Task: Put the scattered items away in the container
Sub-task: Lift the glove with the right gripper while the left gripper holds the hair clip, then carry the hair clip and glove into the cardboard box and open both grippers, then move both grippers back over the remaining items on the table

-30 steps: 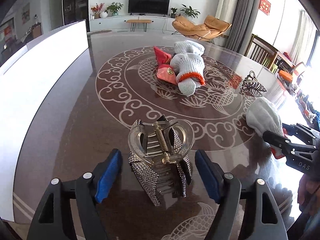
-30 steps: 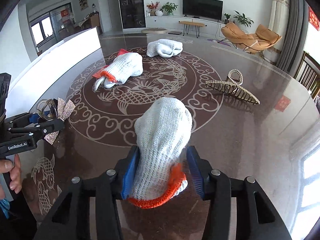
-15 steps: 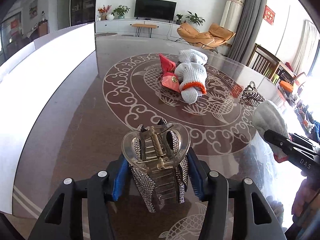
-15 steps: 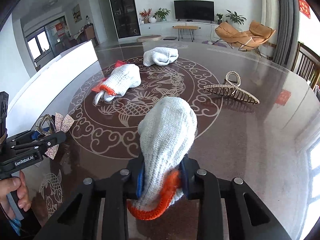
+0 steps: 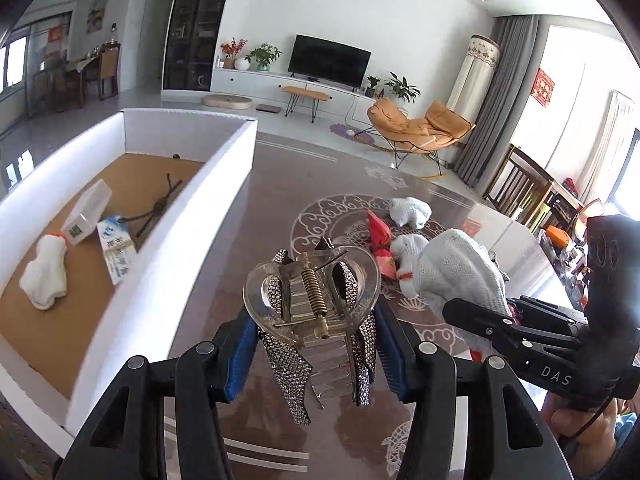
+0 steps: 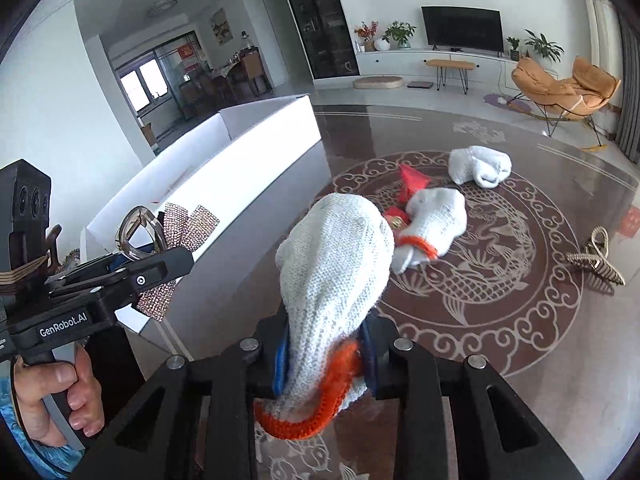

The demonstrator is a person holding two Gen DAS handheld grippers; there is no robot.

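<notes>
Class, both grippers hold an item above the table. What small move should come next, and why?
Probably carry both leftward over the white box. The left gripper is shut on the rhinestone hair clip, the right gripper on the knitted glove, both off the table, and the box's wall lies between them and its brown floor.

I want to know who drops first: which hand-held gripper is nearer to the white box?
Left. The left hand-held gripper, holding the hair clip, is beside the white box; the right hand-held gripper with the glove is farther out.
</notes>
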